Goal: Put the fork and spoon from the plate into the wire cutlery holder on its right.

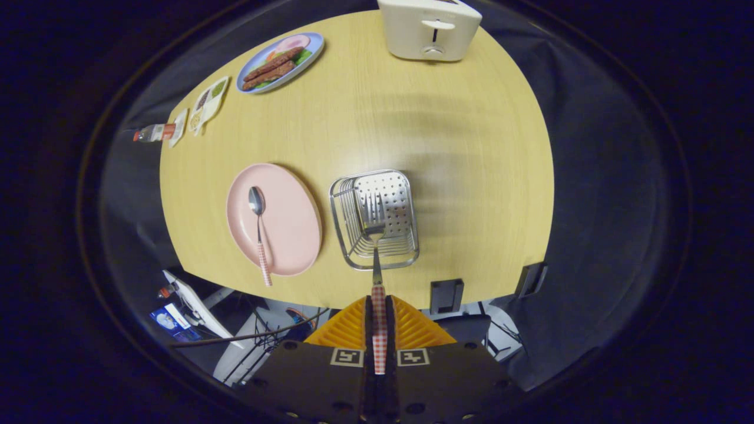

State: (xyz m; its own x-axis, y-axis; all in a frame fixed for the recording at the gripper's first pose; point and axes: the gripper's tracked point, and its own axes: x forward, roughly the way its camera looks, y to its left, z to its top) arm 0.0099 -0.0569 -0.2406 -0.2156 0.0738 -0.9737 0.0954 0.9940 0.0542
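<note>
Gripper clamped on the red-and-white checked handle of a steel fork; both fingers press the handle between them, jaws nearly together. Fork points straight ahead of the fingers, tines forward, its head over the open top of the square chrome wire cutlery holder. Cannot tell whether the tines touch the holder's perforated floor or hang above it.

Holder sits just ahead of the fingers on a pale wooden table, near the table's near edge.

Ahead and left of the fingers, just beside the holder: round pink plate. On it lies a steel spoon with a matching checked handle, bowl away from the gripper, handle end overhanging the plate's near rim.

Well beyond the holder, at the far side of the table: white toaster. Far left: blue oval plate of food, then small seasoning trays and a small bottle lying at the table's left edge.
</note>
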